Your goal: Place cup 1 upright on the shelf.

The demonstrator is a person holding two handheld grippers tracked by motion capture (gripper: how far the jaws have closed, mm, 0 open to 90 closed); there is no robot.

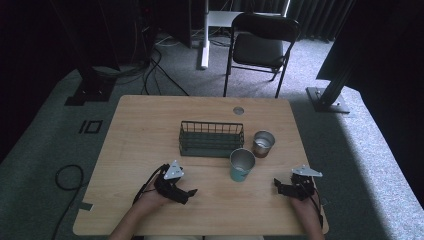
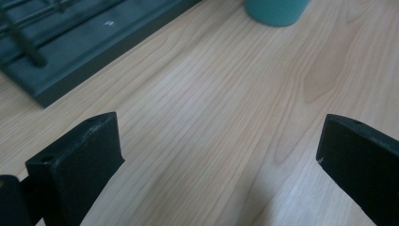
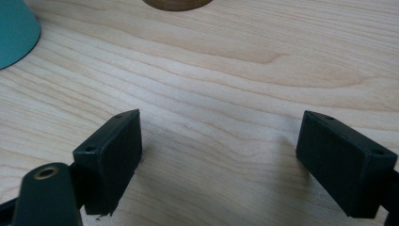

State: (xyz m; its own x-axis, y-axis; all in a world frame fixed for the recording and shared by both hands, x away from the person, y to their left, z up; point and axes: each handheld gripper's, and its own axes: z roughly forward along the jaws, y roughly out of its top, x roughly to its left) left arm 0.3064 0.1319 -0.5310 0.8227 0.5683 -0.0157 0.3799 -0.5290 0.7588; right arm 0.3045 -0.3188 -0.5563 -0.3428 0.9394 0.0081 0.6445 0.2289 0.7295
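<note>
Seemingly we are at the start, both jaws spread and empty, the left gripper (image 1: 186, 193) and right gripper (image 1: 281, 186) resting on the pale wooden worktop (image 1: 150, 130) near the teal metal cup (image 1: 242, 165), so the next move calls for reaching to it.

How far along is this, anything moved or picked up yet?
Nothing looks done. The teal cup and the brown cup both stand on the table beside the wire basket, which looks empty. Nothing is in hand: the left gripper and right gripper rest near the table's front edge, jaws open over bare wood. Any grasping of the cups is still to come.
</note>
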